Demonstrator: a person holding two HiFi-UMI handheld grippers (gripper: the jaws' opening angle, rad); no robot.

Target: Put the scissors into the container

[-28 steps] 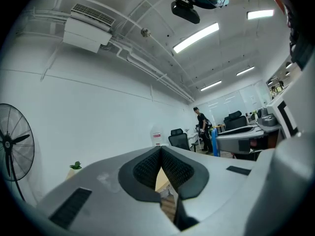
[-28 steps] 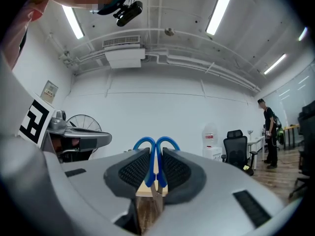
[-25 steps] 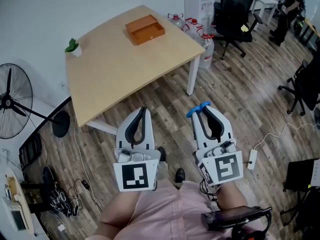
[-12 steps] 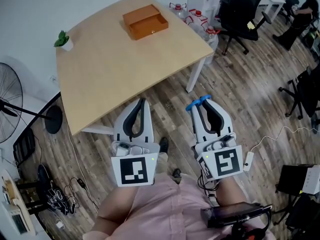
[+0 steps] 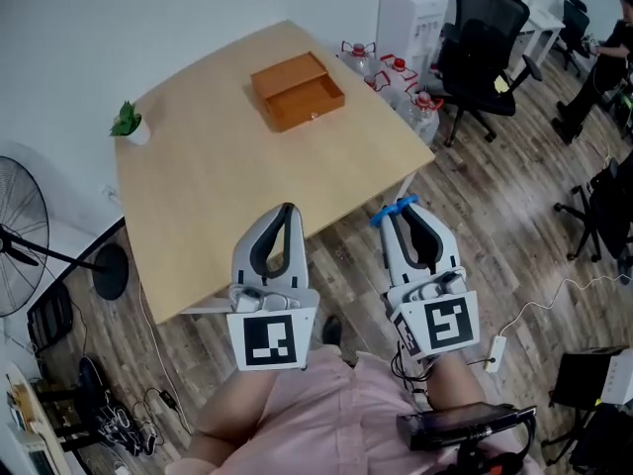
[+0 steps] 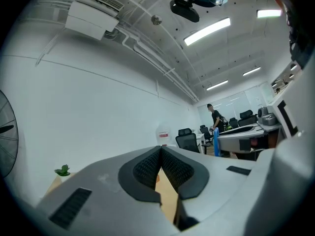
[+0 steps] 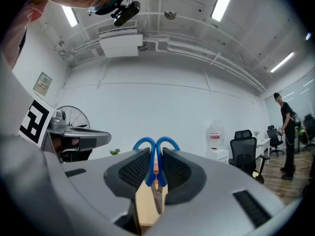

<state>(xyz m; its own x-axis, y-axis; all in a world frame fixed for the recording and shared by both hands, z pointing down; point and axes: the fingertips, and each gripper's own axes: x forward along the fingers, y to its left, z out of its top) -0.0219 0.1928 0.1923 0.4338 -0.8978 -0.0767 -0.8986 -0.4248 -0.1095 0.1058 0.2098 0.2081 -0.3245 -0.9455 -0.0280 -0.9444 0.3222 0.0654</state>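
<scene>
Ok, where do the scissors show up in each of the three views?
Head view: scissors at the right gripper tip, right of centre.
Left gripper view: a thin blue strip right of centre, probably their handles.
Right gripper view: dead centre, clamped between the jaws, blue handles pointing away.
Shared landmark: the potted plant.

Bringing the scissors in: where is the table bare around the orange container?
The table is bare from the container to its near edge and left to the plant. Crowded only on the floor by its far right side: water bottles.
</scene>
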